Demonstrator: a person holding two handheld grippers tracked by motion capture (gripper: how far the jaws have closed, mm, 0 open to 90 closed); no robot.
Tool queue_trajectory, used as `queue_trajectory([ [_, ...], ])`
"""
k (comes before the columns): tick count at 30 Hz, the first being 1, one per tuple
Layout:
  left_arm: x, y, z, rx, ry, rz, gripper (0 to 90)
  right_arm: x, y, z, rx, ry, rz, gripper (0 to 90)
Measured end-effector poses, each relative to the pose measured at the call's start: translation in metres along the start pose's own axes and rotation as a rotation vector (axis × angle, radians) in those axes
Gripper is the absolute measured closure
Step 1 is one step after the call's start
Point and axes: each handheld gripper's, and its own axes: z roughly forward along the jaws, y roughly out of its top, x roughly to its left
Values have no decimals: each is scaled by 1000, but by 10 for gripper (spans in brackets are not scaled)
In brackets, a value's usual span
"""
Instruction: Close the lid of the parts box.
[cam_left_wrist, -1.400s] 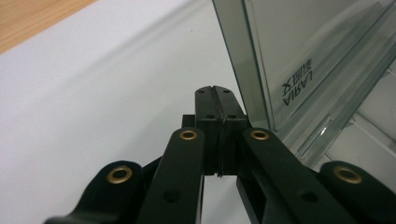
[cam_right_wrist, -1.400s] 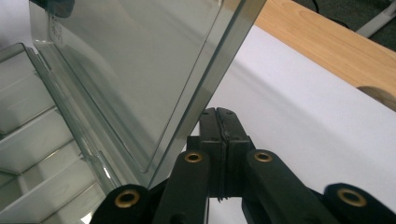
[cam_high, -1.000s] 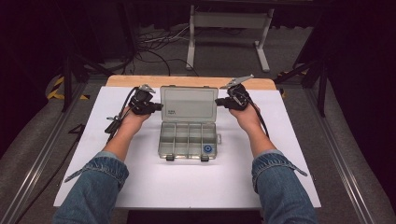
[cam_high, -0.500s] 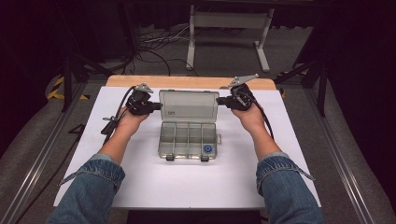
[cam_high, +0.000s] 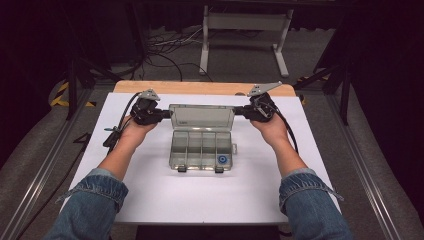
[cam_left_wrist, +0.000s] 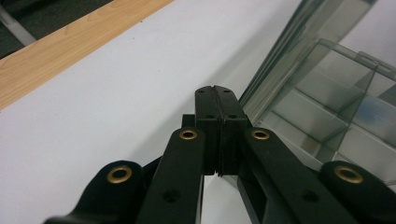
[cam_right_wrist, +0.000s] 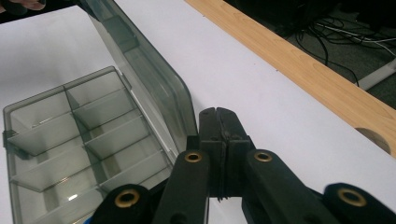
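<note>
We have the box (cam_high: 201, 148) near the middle of the table (cam_high: 165, 200), slightly toward the far edge, with its lid (cam_high: 202, 117) raised and leaning back toward the wooden strip (cam_high: 200, 88) along that edge. The left gripper (cam_high: 164, 116) sits at the lid's left end and the right gripper (cam_high: 239, 111) at its right end, each just beside or touching the lid's side edge. In the left gripper view, the left gripper (cam_left_wrist: 218, 93) has its jaws pressed together with nothing between them, the tip lying close against the lid (cam_left_wrist: 289, 60). In the right gripper view the right gripper (cam_right_wrist: 218, 114) is likewise closed on nothing, its tip next to the lid (cam_right_wrist: 140, 70). Whether either tip actually bears on the plastic we cannot tell. We judge the opening step largely done — the lid is well clear of the tray and both front latches (cam_high: 182, 169) hang free. The compartments (cam_right_wrist: 60, 135) appear bare except for a blue ring-shaped part (cam_high: 222, 159) in the near right cell. What remains, in our judgement, is to settle the lid at its resting angle — then work with the contents.
</note>
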Motion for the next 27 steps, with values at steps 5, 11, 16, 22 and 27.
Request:
queue_trajectory([
  [5,-1,1,-5,-9,-5,20,892,4,0,-4,-4,14,-7,900],
  [11,-5,1,-10,-14,-27,23,892,9,-1,-9,1,32,-19,900],
  [16,-8,2,-11,-15,-32,34,892,15,-1,-14,-3,46,-23,900],
  [22,-10,1,-13,-19,-54,33,892,19,-1,-17,-6,65,-32,900],
  [27,-14,-1,-14,-13,-74,47,892,27,-2,-17,8,92,-43,900],
])
